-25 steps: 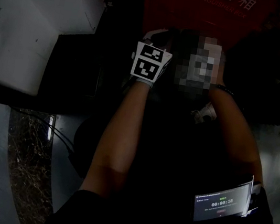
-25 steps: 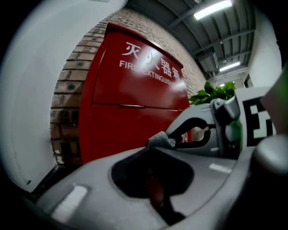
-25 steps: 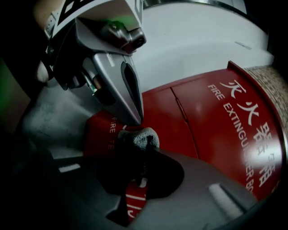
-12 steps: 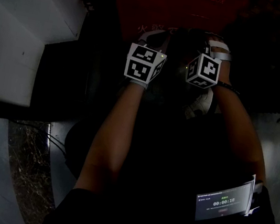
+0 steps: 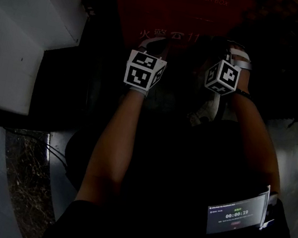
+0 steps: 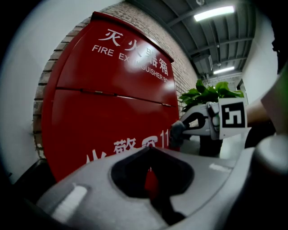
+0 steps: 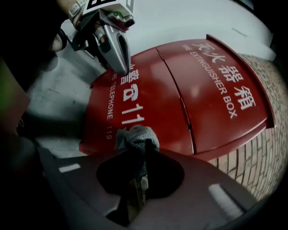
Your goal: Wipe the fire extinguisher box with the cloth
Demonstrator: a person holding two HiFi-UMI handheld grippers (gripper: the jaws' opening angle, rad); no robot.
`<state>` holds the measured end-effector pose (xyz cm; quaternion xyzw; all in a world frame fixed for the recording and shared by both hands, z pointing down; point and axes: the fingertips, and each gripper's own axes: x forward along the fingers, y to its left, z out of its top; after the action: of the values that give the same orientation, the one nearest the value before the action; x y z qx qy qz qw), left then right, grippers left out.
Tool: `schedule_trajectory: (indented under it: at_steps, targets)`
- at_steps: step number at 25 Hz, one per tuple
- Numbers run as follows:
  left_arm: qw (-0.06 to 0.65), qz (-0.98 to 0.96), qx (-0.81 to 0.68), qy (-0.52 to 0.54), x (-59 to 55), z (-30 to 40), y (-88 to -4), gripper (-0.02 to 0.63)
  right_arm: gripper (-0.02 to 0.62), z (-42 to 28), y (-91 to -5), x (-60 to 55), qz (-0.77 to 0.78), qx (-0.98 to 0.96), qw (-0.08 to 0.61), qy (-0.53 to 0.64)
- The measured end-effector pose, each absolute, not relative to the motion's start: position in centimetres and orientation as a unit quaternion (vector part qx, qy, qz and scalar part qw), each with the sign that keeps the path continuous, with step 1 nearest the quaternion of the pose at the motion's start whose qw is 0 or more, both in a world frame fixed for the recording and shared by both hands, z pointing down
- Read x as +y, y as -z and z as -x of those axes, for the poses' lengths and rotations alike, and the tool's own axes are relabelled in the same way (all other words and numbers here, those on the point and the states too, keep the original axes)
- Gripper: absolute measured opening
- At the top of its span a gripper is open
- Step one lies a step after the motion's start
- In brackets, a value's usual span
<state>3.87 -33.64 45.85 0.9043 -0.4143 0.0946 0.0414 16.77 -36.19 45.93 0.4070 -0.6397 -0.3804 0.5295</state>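
At twelve o'clock from our head we face a brick wall point(image 7: 263, 166), and in front of it is the red fire extinguisher box point(image 5: 178, 13), lettered in white with a seam running across its front. Off toward three o'clock, a green leafy plant point(image 6: 208, 92) shows beside the box.

We hold both grippers up before the box's lower half, near the large white digits. Our left gripper point(image 6: 148, 149) sits at eleven o'clock. Its fingers are clenched tip to tip on nothing, with only the red panel showing through the opening behind the tips. Our right gripper point(image 7: 144, 148) sits at one o'clock, near the left one but apart from it, and its fingers are clamped on the cloth point(image 7: 135, 134).

Low at five o'clock, a small lit screen point(image 5: 235, 215) shows a timer.

The cloth is a grey bunched wad poking out past the right fingertips. It is close against the red front next to the digits, and we cannot tell whether it touches the panel.
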Motion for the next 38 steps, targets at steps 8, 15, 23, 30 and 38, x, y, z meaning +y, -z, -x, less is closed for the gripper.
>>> schedule_trajectory:
  at_steps: [8,15,23,30,38]
  targets:
    - [0.066,-0.894,-0.435,-0.086,-33.8,-1.3,-46.4,0.003,0.035,-18.9,-45.3,-35.6,-0.421,-0.627,0.552,0.352]
    - [0.088,-0.874,-0.469,-0.088,-33.8,3.4,-46.9,0.003,0.035,-9.9,-43.7,-33.9,-0.383,-0.649,0.521,0.401]
    - [0.111,-0.835,-0.519,-0.143,-33.8,8.4,-49.7,0.003,0.035,2.0,-47.5,-32.6,-0.307,-0.682,0.507,0.428]
    - [0.09,-0.829,-0.524,-0.174,-34.4,9.2,-51.2,0.003,0.035,6.6,-50.0,-33.4,-0.28,-0.696,0.505,0.427]
    - [0.113,-0.828,-0.53,-0.145,-35.1,10.0,-50.4,0.003,0.035,8.5,-51.9,-35.0,-0.296,-0.719,0.494,0.39]
